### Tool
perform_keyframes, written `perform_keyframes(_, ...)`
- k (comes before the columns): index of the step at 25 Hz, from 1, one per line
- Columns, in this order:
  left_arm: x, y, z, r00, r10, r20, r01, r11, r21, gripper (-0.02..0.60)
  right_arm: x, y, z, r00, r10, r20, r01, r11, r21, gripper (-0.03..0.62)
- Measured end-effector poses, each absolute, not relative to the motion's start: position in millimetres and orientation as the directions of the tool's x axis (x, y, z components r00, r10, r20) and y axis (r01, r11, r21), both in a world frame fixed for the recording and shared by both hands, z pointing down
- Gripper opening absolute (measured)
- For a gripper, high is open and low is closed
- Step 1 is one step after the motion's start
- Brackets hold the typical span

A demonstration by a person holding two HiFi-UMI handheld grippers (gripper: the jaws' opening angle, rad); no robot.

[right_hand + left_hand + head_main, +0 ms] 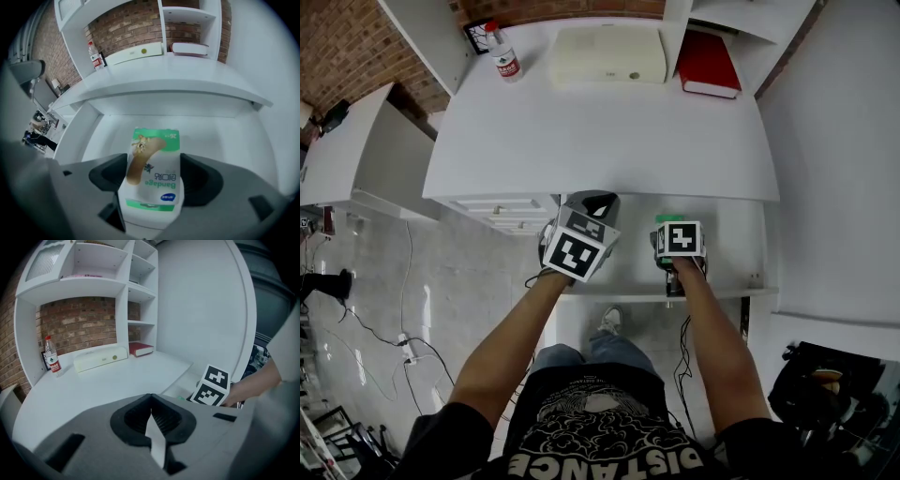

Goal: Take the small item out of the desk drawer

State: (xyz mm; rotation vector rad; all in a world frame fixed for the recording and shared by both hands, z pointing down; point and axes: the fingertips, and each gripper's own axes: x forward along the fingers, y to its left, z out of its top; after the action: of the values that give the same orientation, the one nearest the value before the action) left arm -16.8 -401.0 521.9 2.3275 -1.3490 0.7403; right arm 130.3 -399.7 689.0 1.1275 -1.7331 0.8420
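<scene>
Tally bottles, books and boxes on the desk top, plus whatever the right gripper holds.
Bottles: 1 (red-capped bottle)
Books: 1 (red book)
Boxes: 2 (cream box, held bandage box)
Total: 4

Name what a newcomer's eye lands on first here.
First comes the green-and-white bandage box, clamped between the jaws of the right gripper over the open drawer. Next come the red book at the back right of the desk and the red-capped bottle at its back left.
</scene>
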Motion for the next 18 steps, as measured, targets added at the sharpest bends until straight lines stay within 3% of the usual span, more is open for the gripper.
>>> perform_keyframes(18, -7, -405, 475, 0.413, -0.739, 0.533, -0.873, -0.488, 0.001, 0.009, 130, -399, 618, -0.281, -0.455, 0.845, -0.914, 0.397, -0.09, 0.35)
